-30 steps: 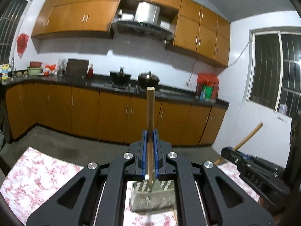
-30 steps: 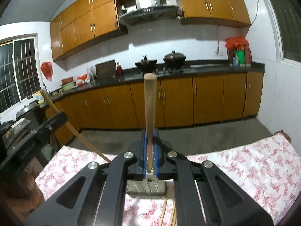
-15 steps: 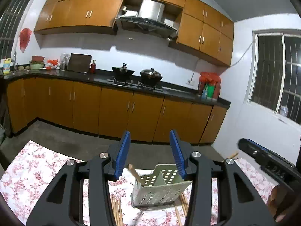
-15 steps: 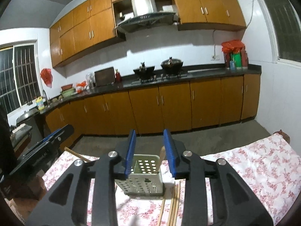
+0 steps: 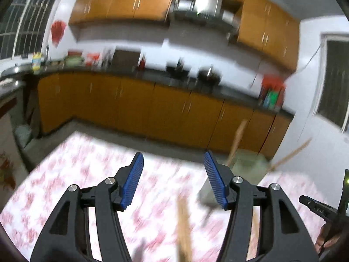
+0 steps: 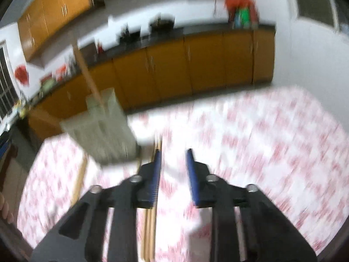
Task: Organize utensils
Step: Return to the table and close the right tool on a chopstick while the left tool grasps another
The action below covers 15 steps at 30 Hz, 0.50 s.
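both frames heavily motion-blurred. left tongs (image 5: 173, 180) stand apart with nothing between them; their jaws have just been opening, and the wooden stick clamped there a second ago is gone from them. right tongs (image 6: 173, 170) show a narrow gap, empty; they let go of their stick too and have just been closing part way again. the pale green perforated utensil holder (image 6: 102, 126) sits on the floral-cloth bench (image 6: 261, 142) near its far edge, and now has two wooden sticks (image 5: 236, 139) leaning out of it, so both drops look done. more chopsticks (image 6: 150, 214) lie flat on the cloth on the near side of the holder, running under the right tongs' left finger. another loose stick (image 5: 184, 224) lies below the left tongs. judgement: both tongs are heading down for the next pick; the loose ones still need collecting. risk: thin flat sticks, easy to miss or grab two.
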Available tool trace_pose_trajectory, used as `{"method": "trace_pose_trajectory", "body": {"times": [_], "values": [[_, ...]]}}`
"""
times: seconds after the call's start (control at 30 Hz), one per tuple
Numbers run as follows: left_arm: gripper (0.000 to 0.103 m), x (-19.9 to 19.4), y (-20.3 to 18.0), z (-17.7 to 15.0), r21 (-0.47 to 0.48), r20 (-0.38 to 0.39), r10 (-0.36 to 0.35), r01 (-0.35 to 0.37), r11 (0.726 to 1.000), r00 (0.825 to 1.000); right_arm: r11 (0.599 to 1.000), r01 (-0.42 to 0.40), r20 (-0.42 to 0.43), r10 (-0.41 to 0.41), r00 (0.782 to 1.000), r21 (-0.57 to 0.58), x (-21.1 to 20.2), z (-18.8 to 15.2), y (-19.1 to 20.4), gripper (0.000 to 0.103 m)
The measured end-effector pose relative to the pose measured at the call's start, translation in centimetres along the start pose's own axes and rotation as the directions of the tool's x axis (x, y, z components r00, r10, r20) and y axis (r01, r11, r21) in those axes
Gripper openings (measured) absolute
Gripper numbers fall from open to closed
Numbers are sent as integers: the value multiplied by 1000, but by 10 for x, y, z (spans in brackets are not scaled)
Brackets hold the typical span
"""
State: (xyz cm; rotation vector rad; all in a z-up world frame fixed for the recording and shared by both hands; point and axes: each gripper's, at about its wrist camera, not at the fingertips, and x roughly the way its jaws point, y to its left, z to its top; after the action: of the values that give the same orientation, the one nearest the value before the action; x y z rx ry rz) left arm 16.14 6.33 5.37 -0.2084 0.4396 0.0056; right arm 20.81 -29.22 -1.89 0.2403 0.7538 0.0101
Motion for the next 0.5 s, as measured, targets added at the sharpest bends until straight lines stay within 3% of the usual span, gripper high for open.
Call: {"method": "trace_pose_trajectory", "body": {"times": [0.1, 0.23, 0.37, 0.5], "values": [[49, 22, 12, -32, 13, -135, 23, -22, 1000, 991, 999, -36, -110, 34, 993, -18, 27, -28, 9, 16], [44, 37, 21, -63, 21, -245, 19, -15, 1000, 969, 996, -70, -178, 60, 982, -51, 44, -52, 25, 16], [43, 45, 22, -87, 34, -313, 10, 0, 999, 950, 993, -78, -220, 58, 974, -86, 53, -64, 37, 16], [42, 50, 16, -102, 56, -347, -2, 23, 998, 938, 991, -69, -211, 44, 977, -113, 55, -66, 42, 14]]}}
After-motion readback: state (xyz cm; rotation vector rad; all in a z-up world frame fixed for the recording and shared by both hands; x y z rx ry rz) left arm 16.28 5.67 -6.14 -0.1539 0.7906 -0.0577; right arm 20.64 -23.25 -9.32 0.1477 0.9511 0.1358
